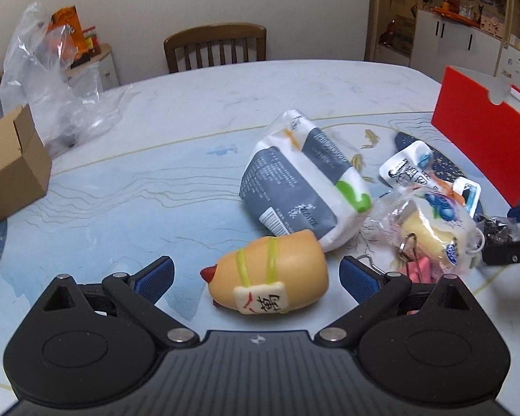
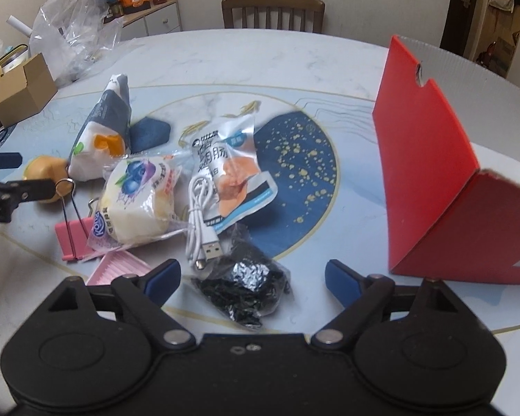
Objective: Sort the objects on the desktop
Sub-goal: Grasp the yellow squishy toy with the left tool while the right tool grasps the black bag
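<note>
My left gripper (image 1: 256, 275) is open, its blue pads on either side of a tan squishy toy (image 1: 270, 274) with yellow bands and a white label, lying on the table. Behind it lies a grey-white snack bag (image 1: 301, 180). My right gripper (image 2: 253, 277) is open around a clear packet of black bits (image 2: 246, 287). Ahead of it lie a white USB cable (image 2: 201, 218), a blueberry bread packet (image 2: 138, 201), a sausage packet (image 2: 232, 170), pink binder clips (image 2: 76, 239) and the snack bag (image 2: 104, 128). The left gripper shows at the right wrist view's left edge (image 2: 3, 187).
A red open box (image 2: 443, 180) stands at the right; it also shows in the left wrist view (image 1: 485, 138). A cardboard box (image 1: 10, 173) and a clear plastic bag (image 1: 52, 79) sit at the table's left. A wooden chair (image 1: 215, 48) stands beyond the far edge.
</note>
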`<action>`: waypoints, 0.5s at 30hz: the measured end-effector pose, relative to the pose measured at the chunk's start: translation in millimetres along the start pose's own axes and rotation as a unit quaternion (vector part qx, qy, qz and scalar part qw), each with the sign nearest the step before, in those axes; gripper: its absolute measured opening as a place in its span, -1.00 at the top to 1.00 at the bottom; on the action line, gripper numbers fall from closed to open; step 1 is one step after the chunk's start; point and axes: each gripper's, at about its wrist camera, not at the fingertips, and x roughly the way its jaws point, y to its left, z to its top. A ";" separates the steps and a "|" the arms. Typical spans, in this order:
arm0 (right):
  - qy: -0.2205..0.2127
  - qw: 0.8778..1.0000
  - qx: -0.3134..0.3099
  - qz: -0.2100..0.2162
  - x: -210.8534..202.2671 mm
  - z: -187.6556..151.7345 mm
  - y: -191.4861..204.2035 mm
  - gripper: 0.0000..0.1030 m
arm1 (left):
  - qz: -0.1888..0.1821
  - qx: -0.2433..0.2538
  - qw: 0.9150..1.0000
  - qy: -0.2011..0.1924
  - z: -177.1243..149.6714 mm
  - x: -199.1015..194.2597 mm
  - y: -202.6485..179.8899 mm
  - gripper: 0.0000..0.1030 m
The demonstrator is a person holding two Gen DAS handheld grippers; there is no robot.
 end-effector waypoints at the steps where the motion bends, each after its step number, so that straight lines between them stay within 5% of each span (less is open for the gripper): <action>1: 0.001 1.000 -0.001 0.001 0.2 -0.2 0.7 -0.70 | -0.005 -0.005 1.000 0.004 0.9 1.9 1.3 -0.96; 6: 0.004 1.000 0.002 0.007 0.6 0.0 1.4 -0.60 | -0.021 -0.026 0.999 0.009 2.5 5.4 3.1 -0.95; 10: 0.006 1.000 0.008 0.018 0.8 0.4 0.1 -0.48 | -0.022 -0.030 0.999 0.016 2.8 7.1 1.4 -0.65; 15: 0.010 0.999 0.018 0.029 -0.4 -0.1 -1.3 -0.23 | -0.016 -0.040 0.999 0.018 3.1 6.2 2.7 -0.52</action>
